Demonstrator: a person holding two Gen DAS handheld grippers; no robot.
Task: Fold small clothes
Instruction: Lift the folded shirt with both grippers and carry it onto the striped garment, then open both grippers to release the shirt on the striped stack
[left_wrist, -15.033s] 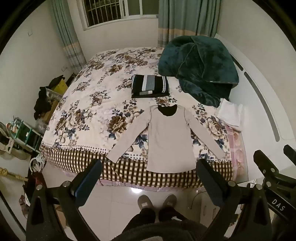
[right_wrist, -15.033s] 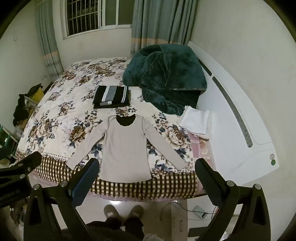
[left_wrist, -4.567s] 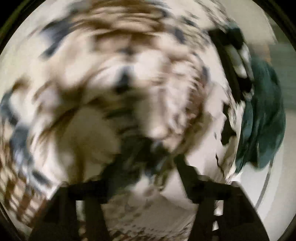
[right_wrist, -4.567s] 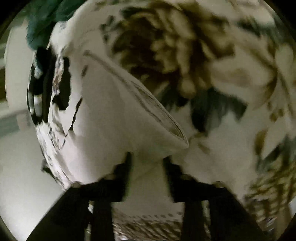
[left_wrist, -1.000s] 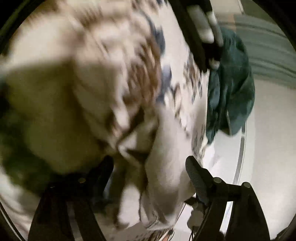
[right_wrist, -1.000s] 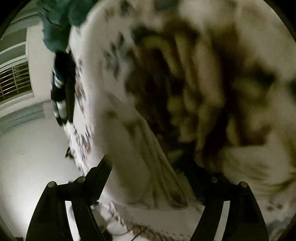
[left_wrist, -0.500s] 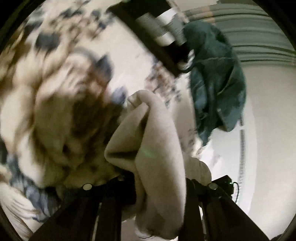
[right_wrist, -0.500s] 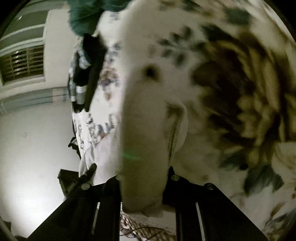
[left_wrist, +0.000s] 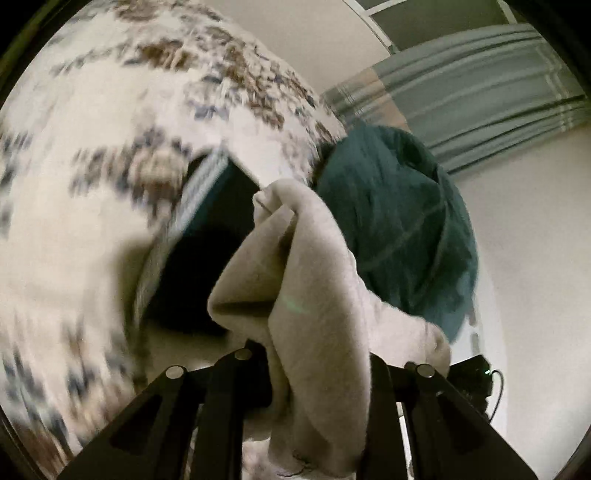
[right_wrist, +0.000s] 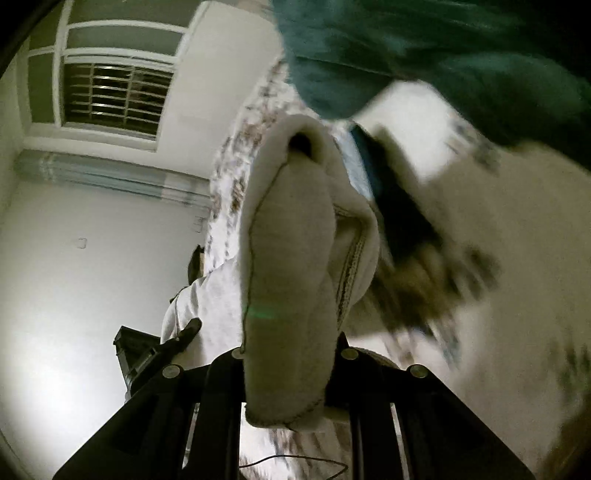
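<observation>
Bed with a white bedspread (left_wrist: 92, 221) printed in brown and blue-grey flowers; print smeared by motion blur in both wrist views. Lying on it:
- dark folded garment with pale grey stripes (left_wrist: 207, 236), flat on the spread, mid-bed; in the right wrist view it shows as a dark slab with a light-striped edge (right_wrist: 395, 206).
- bulky dark teal plush blanket (left_wrist: 399, 236), heaped just beyond the striped garment, near the wall and the grey-green curtain; it fills the upper part of the right wrist view (right_wrist: 424, 48), its edge resting on the floral spread (right_wrist: 498, 258).
</observation>
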